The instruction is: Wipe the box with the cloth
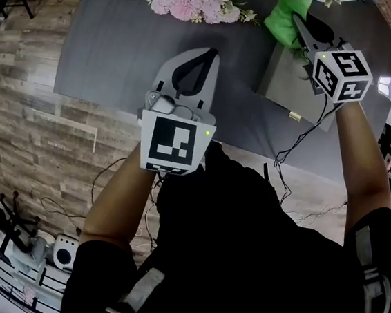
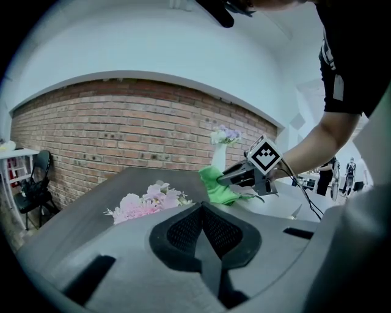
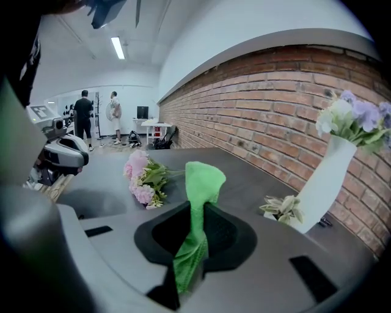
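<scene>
**Cloth clamped, sitting at the box's far edge**

Right gripper (image 1: 298, 22) is pinching the green cloth (image 1: 283, 10): the jaws are closed on it, with fabric bunching beyond the pads. The cloth is sitting at 12 o'clock of the grey box (image 1: 292, 86) on the dark table (image 1: 115, 49). Left gripper (image 1: 204, 54) is hovering at the box's 9 o'clock, jaws pressed together and gripping nothing. Pink flowers (image 1: 190, 3) are lying at the box's 11 o'clock.
</scene>
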A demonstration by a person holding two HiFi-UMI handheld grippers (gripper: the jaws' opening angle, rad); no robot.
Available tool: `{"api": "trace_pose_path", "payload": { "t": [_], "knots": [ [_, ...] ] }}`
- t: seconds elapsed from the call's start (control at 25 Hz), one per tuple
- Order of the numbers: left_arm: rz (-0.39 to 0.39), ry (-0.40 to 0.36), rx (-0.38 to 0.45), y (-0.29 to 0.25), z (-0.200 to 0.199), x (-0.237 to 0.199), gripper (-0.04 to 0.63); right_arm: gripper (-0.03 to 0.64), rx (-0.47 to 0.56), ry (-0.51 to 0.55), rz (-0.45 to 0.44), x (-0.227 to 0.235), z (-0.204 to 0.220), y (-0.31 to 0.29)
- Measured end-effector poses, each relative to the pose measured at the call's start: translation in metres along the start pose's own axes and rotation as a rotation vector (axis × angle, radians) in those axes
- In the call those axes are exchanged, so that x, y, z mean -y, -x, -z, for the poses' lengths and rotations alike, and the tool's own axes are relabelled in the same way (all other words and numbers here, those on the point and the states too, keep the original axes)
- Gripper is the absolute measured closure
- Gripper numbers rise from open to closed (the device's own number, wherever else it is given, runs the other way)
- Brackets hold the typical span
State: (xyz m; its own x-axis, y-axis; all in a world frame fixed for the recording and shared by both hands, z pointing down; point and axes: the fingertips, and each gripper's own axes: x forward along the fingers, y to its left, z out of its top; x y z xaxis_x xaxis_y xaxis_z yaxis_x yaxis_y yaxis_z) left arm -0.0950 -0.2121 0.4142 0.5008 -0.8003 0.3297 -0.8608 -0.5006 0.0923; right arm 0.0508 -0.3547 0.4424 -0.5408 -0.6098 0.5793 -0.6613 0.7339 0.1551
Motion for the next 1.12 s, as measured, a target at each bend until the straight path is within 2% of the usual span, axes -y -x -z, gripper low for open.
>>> {"api": "trace_pose_path", "payload": {
  "t": [0.6, 1.12],
  "knots": [
    [0.008, -0.013, -0.044, -0.018, 0.0, 0.017, 0.586, 0.561, -0.012, -0.048, 0.024, 0.039, 0.012, -0.009],
    [0.033, -0.029, -0.058, -0.033, -0.008, 0.045, 0.586, 0.561, -0.03, -0.072, 0.041, 0.064, 0.037, 0.013]
  ]
}}
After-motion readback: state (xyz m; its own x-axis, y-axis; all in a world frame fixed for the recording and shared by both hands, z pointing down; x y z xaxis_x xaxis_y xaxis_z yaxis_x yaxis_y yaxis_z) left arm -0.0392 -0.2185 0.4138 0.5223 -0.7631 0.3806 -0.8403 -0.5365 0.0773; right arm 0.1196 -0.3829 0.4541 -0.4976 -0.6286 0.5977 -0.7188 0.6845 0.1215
